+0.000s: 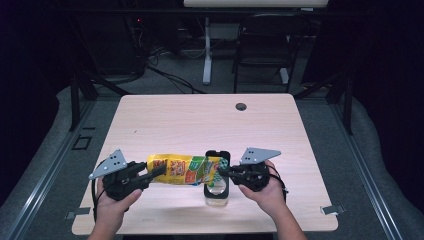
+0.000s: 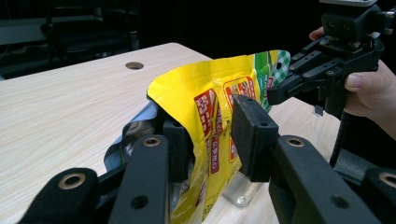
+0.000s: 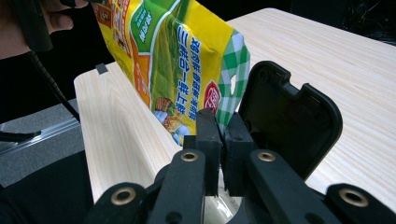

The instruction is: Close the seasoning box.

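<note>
Currently holding pouch above jar.
I am clamping the soft, light yellow pouch (image 1: 184,169) by both ends over the jar (image 1: 217,192): right gripper (image 1: 223,171) clenched on one edge, left gripper (image 1: 156,171) grasping the other.

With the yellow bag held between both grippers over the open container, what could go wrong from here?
1. The right gripper pinches only the edge of the yellow bag; that thin hold might slip.
2. The bag's opened end sits at the left gripper, away from the clear container, so contents could spill onto the table.
3. The container's upright black lid stands close and could get knocked.
</note>
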Available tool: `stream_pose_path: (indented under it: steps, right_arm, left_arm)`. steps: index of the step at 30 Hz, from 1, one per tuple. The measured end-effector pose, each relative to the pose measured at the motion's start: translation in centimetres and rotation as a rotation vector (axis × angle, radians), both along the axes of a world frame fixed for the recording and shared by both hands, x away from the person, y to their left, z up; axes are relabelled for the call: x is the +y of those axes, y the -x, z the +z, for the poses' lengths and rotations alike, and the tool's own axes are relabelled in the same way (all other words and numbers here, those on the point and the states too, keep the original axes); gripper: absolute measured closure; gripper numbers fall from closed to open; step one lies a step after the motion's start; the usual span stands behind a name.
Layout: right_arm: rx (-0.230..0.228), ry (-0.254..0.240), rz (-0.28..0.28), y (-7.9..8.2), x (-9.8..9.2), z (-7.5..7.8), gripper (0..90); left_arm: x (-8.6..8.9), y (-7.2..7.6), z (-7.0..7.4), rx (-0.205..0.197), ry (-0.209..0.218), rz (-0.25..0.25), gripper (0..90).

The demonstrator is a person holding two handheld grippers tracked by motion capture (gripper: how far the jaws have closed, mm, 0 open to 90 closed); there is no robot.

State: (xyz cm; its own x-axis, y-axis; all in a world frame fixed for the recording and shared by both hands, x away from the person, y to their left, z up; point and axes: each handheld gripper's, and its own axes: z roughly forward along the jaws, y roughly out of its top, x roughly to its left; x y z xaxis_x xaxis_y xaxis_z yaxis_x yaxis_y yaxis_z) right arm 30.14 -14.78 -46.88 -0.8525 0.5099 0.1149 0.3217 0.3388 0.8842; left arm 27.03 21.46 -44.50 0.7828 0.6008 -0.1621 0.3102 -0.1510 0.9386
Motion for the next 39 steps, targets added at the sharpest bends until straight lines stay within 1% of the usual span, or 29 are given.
stream_pose_path:
  steps: [1,6,7,9,10,11,12,14,15,18,21,24,27,28,29,34,39]
  right_arm:
    - [0.0,-0.001,0.0,0.0,0.0,0.0,87.3]
    - [0.006,-0.006,-0.003,0.0,0.1,0.0,87.4]
    - [0.005,0.0,-0.001,0.0,0.1,0.1,87.3]
    - [0.007,0.008,-0.001,-0.1,0.2,0.2,87.3]
    - [0.007,0.02,0.001,-0.1,0.2,0.3,87.4]
    - [0.008,0.02,0.001,-0.1,0.2,0.4,87.4]
    - [0.007,0.036,0.006,-0.1,0.3,0.5,87.4]
    - [0.01,0.035,0.004,-0.2,0.3,0.6,87.4]
    - [0.014,0.045,0.005,-0.2,0.4,0.7,87.3]
    - [0.009,0.046,-0.006,0.0,0.4,0.7,87.4]
    - [-0.004,0.067,-0.01,0.4,0.5,0.8,87.3]
    - [-0.014,0.063,-0.013,0.6,0.4,0.7,87.2]
    - [-0.015,0.018,-0.022,0.7,0.3,0.2,87.2]
    - [-0.012,0.015,-0.022,0.7,0.3,0.1,87.1]
    - [-0.011,0.015,-0.017,0.6,0.2,0.1,87.1]
    - [-0.02,0.019,-0.025,0.8,0.2,0.1,87.0]
    - [-0.024,0.017,-0.025,0.9,0.2,0.0,86.7]
  left_arm:
    - [0.0,0.0,0.0,-0.002,0.006,-0.002,68.2]
    - [0.0,0.0,0.0,-0.005,0.006,0.003,68.2]
    - [0.0,0.0,-0.1,-0.007,0.007,0.008,68.2]
    - [0.0,-0.1,-0.2,-0.011,0.015,0.003,68.2]
    - [0.0,-0.1,-0.2,-0.012,0.021,-0.002,68.2]
    - [0.0,-0.1,-0.2,-0.011,0.02,0.001,68.2]
    - [0.0,-0.1,-0.2,-0.014,0.022,0.002,68.2]
    - [0.0,-0.1,-0.2,-0.019,0.024,-0.005,68.2]
    - [0.0,0.0,-0.2,-0.02,0.024,-0.005,68.2]
    - [0.0,0.0,-0.2,-0.019,0.026,-0.007,68.2]
    - [-0.1,0.0,-0.1,-0.019,0.023,-0.016,68.2]
    - [-0.2,0.0,-0.1,-0.016,0.027,-0.011,68.2]
    - [-0.3,0.0,-0.1,-0.017,0.034,-0.01,68.2]
    - [-0.3,0.0,-0.1,-0.019,0.034,-0.012,68.2]
    - [-0.3,0.0,-0.1,-0.021,0.039,-0.015,68.2]
    - [-0.3,-0.1,0.0,-0.022,0.03,-0.015,68.1]
    - [-0.4,-0.1,0.0,-0.025,0.034,-0.018,68.1]
